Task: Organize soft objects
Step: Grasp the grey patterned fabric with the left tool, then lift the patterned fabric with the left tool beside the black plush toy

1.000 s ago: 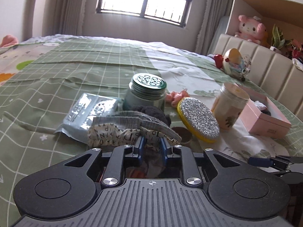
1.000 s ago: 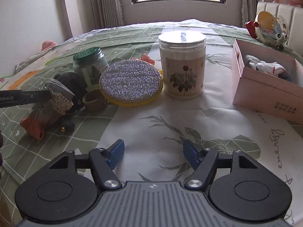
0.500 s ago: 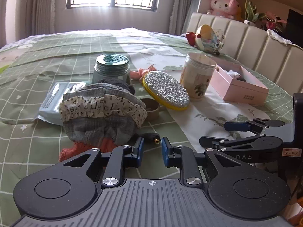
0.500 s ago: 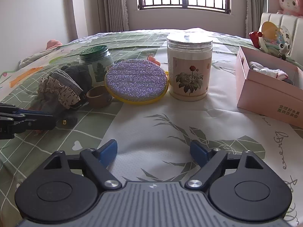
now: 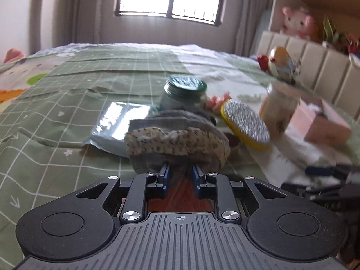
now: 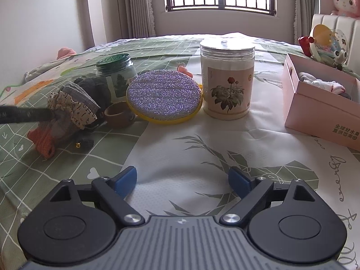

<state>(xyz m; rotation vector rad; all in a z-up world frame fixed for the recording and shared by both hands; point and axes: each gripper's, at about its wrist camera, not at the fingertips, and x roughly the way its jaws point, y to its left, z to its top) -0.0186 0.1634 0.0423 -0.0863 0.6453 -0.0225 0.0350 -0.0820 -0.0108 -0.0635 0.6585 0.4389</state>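
Grey sock (image 5: 177, 139), blurred, hides left tongs' (image 5: 180, 172) tips, apparently pinched; right tongs (image 6: 182, 181) spread.

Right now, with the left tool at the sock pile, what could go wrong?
1. Left tool is among layered socks; it may lift several or drag the orange one.
2. The wooden ring and green-lid jar sit close by; a pull could knock them.
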